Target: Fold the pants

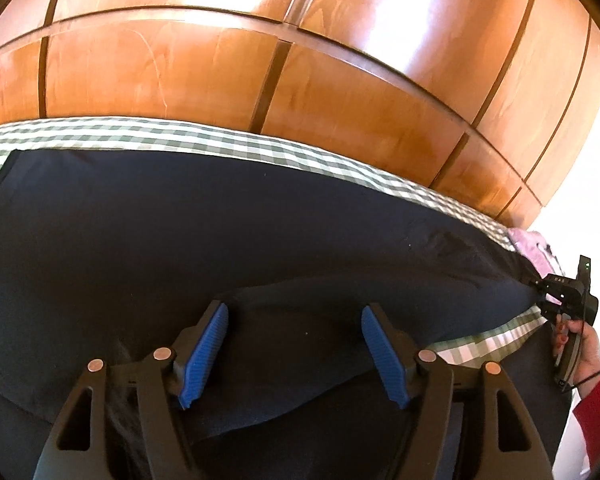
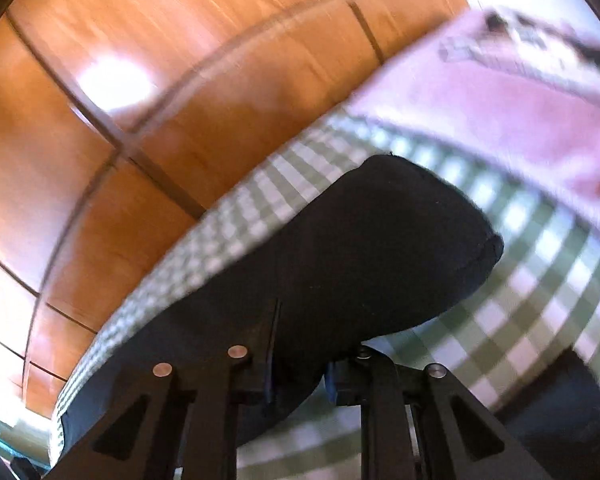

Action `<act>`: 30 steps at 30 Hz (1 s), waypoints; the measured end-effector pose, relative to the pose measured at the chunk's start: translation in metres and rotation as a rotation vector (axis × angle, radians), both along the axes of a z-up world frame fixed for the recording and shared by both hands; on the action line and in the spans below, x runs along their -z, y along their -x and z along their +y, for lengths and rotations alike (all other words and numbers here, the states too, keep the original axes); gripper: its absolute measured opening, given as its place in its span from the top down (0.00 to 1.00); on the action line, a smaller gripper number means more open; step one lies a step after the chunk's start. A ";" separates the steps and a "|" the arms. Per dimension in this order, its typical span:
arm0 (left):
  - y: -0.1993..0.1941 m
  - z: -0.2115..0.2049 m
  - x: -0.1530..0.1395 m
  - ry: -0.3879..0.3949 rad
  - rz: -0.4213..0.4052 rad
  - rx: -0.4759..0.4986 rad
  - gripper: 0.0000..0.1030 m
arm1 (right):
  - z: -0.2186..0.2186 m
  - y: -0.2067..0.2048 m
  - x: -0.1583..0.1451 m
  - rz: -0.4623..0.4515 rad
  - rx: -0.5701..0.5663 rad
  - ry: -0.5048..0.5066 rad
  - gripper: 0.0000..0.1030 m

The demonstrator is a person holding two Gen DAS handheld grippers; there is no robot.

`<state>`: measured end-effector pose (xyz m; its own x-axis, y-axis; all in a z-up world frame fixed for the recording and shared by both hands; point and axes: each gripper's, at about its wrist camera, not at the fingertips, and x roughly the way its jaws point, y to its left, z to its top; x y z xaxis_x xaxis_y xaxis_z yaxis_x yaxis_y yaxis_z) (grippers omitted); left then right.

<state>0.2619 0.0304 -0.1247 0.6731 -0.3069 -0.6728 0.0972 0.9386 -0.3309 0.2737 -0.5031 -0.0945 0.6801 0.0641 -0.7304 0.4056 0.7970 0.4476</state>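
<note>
Across the lower half of the left wrist view, the dark pants [image 1: 220, 240] lie spread on a green-checked cloth [image 1: 140, 136]. At right edge, the right gripper [image 1: 540, 292] is clenched on the pants' end, probably a leg hem. The left gripper [image 1: 296, 348] hangs released over a fold; next, I judge, it must pinch there so both lift together.
</note>
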 end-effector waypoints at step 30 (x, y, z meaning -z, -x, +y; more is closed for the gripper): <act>0.088 0.014 -0.014 -0.115 0.058 0.103 0.31 | 0.080 0.096 -0.039 0.068 -0.193 0.375 0.40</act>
